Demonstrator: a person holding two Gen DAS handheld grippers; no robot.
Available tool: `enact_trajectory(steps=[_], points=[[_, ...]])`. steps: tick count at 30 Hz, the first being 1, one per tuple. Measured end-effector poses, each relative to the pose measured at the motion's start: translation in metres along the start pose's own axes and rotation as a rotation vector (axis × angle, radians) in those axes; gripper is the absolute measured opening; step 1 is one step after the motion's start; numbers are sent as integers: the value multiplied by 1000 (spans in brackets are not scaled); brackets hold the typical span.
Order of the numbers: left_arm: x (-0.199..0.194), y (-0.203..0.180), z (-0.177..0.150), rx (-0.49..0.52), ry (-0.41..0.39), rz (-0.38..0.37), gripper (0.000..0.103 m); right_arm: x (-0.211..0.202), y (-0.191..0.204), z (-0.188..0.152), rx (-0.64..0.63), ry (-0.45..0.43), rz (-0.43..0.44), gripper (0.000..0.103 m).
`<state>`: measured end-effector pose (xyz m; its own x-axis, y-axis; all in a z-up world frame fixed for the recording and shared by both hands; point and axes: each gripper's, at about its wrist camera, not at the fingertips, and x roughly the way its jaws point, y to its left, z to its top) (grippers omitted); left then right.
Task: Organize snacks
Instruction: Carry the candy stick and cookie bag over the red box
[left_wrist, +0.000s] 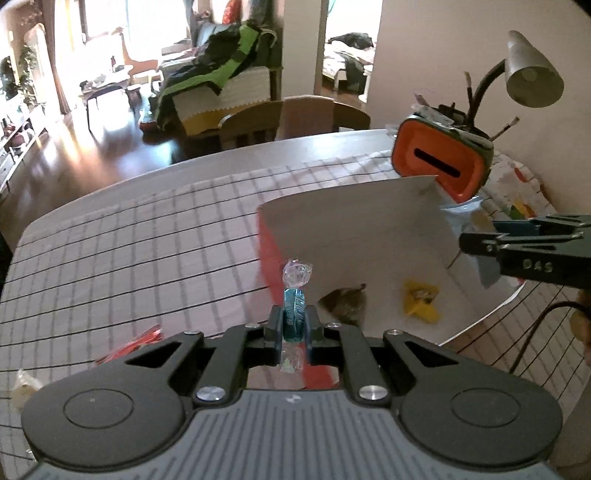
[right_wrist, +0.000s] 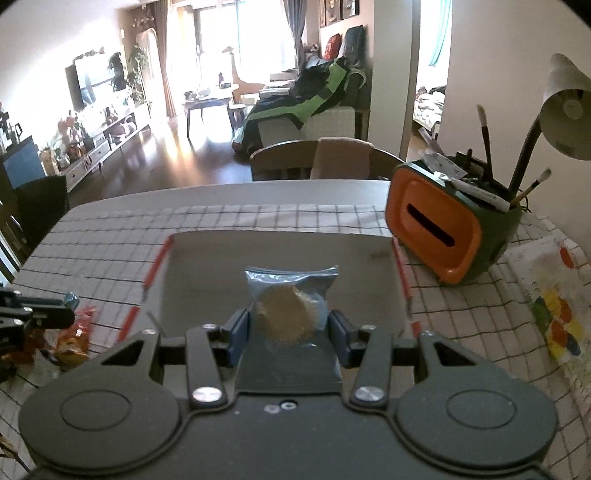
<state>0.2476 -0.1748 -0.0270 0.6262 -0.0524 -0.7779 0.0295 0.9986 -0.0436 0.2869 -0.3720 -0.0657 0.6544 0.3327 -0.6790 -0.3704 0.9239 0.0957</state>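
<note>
My left gripper is shut on a blue wrapped candy whose clear twisted end sticks up, just at the near left corner of the red box with a white inside. A brown snack and a yellow snack lie in that box. From the right edge of the left wrist view the right gripper reaches over the box. My right gripper is shut on a blue packet holding a round cookie, above the near side of the box. The left gripper shows at the left edge there.
An orange and green desk organiser with brushes stands right of the box, a desk lamp behind it. Loose red and orange snack packets lie left of the box on the checked cloth. A wooden chair is at the table's far side.
</note>
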Motion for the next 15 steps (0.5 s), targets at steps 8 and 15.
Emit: enact_trajectory(steps=[8, 15], points=[[34, -34, 20, -7, 66, -47, 11, 20, -31, 7, -59, 41, 7, 46], [72, -60, 25, 8, 137, -54, 11, 49, -42, 8, -122, 115, 38, 46]])
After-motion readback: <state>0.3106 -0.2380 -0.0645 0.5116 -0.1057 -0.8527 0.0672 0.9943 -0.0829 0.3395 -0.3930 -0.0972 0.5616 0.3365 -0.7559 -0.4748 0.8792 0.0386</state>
